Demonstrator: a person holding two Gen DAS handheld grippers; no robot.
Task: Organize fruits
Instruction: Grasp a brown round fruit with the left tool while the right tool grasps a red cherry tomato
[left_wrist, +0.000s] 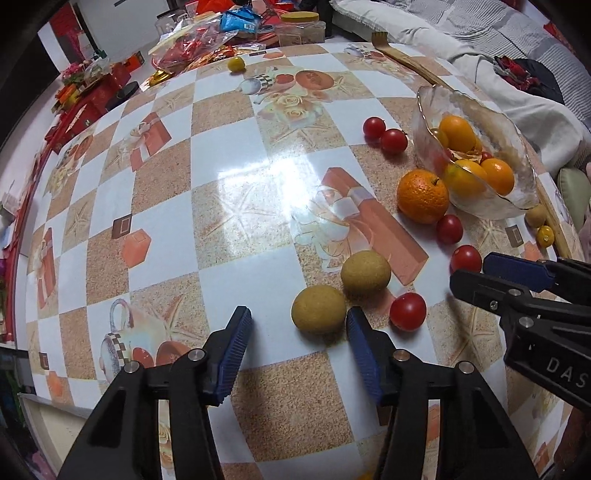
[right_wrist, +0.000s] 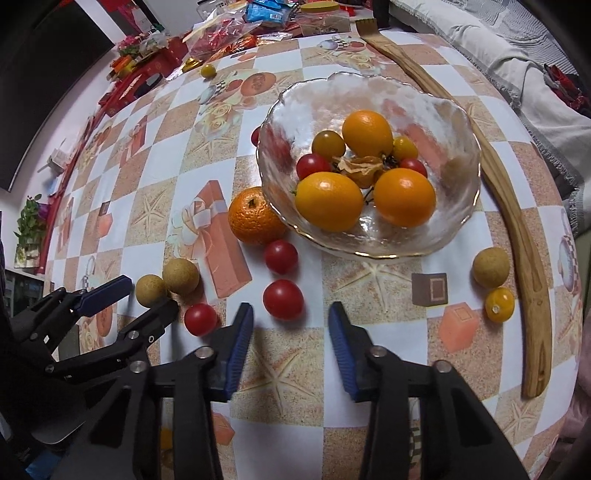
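Note:
A glass bowl holds several orange, yellow and red fruits; it also shows in the left wrist view. A mandarin lies against its left side. Red cherry tomatoes and two tan longans lie loose on the table. My left gripper is open and empty, with one longan just beyond its right fingertip. My right gripper is open and empty, low over the table, just in front of a tomato.
A wooden back scratcher lies along the right of the bowl. A longan and a small yellow fruit lie beside it. Snack packets and boxes crowd the far edge. A lone yellow fruit sits far back.

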